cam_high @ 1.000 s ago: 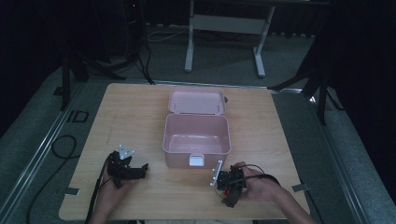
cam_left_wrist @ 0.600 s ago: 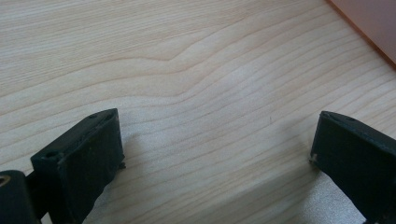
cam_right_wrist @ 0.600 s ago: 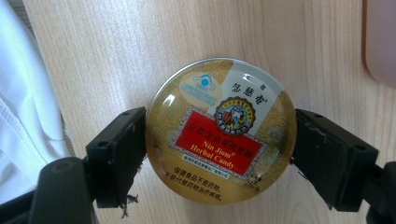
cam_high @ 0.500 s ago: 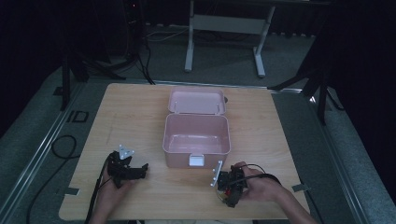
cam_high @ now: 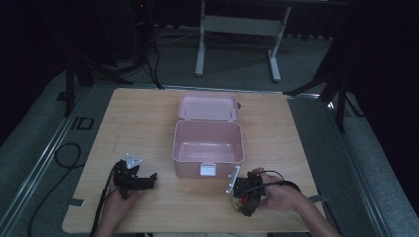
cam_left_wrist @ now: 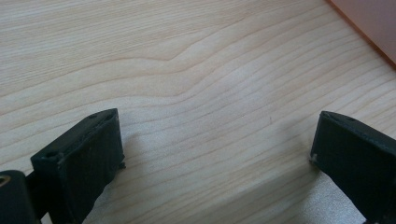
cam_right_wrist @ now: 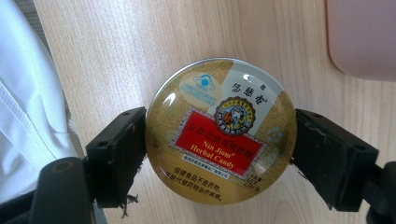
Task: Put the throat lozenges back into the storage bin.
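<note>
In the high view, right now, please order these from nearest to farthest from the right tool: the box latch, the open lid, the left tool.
From the right tool, which grips a candy tin:
1. Latch: on the near wall of the pink box, just up and left.
2. Left tool: across the table's near edge, to the left.
3. Lid: behind the box, toward the far edge.

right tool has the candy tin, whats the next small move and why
Probably lift the right tool and carry the candy tin forward over the open pink box. The tin sits clamped between both jaws near the table's front edge, and the box looks empty with its lid back.
</note>
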A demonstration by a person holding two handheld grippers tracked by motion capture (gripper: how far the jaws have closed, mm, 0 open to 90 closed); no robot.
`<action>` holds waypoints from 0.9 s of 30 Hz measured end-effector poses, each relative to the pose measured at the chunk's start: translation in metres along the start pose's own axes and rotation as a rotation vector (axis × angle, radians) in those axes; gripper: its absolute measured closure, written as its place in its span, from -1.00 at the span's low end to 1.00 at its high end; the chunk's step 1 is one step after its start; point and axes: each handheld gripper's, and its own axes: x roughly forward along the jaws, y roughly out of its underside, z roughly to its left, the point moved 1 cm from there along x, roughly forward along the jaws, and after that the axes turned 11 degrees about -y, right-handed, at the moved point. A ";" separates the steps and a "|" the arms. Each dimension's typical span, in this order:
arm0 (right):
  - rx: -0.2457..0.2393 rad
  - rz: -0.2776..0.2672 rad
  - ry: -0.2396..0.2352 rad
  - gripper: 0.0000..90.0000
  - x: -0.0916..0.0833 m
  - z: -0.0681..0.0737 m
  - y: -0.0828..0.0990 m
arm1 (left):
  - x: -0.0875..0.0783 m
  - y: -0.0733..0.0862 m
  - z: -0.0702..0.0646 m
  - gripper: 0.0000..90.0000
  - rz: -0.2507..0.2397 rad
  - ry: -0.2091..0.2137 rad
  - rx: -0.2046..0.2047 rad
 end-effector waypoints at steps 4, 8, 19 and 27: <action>0.002 -0.004 0.002 -0.55 -0.004 -0.001 0.001 | 0.000 0.000 0.000 -0.94 0.000 0.000 0.000; 0.007 0.000 0.004 -0.55 -0.007 -0.001 0.003 | 0.000 0.000 0.000 -0.94 0.000 0.000 0.000; 0.013 -0.002 0.007 -0.55 -0.015 -0.002 0.006 | 0.000 0.000 0.000 -0.94 0.000 0.000 0.000; 0.018 -0.002 0.010 -0.55 -0.022 -0.004 0.009 | 0.000 0.000 0.000 -0.94 0.000 0.000 0.000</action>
